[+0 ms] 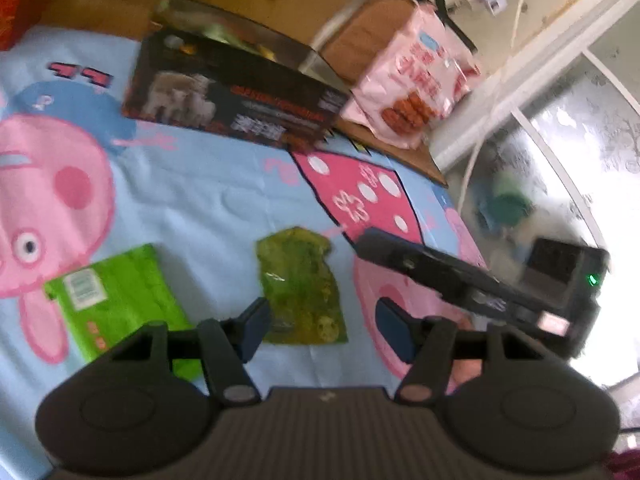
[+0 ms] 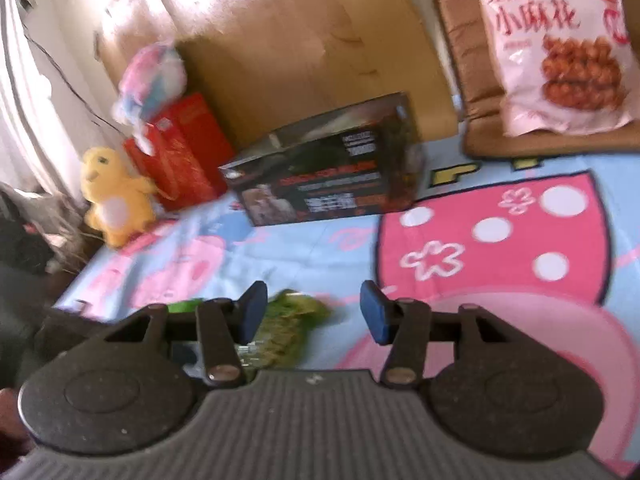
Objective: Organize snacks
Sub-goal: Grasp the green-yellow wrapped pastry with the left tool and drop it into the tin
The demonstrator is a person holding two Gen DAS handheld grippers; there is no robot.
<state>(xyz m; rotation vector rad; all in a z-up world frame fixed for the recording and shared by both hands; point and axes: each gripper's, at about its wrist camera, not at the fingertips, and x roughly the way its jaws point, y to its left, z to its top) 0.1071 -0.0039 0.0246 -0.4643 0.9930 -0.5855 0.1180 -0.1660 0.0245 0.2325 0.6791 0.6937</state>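
An olive-green snack pouch (image 1: pixel 301 286) lies flat on the cartoon blanket (image 1: pixel 192 200), just ahead of my open, empty left gripper (image 1: pixel 325 330). A bright green packet (image 1: pixel 120 304) lies to its left. A dark open box (image 1: pixel 236 92) stands at the far side, with a pink snack bag (image 1: pixel 412 80) on a brown cushion to its right. My right gripper (image 2: pixel 314 314) is open and empty; the olive pouch (image 2: pixel 286 326) lies by its left finger. The box (image 2: pixel 332 164) and the pink bag (image 2: pixel 560 40) are beyond. The right gripper's body (image 1: pixel 480 284) shows in the left view.
A yellow plush toy (image 2: pixel 114 196), a red box (image 2: pixel 180 152) and a pastel plush (image 2: pixel 152 76) sit at the blanket's far left corner. A wooden headboard (image 2: pixel 304 32) stands behind the box. A frosted glass door (image 1: pixel 568 152) is to the right.
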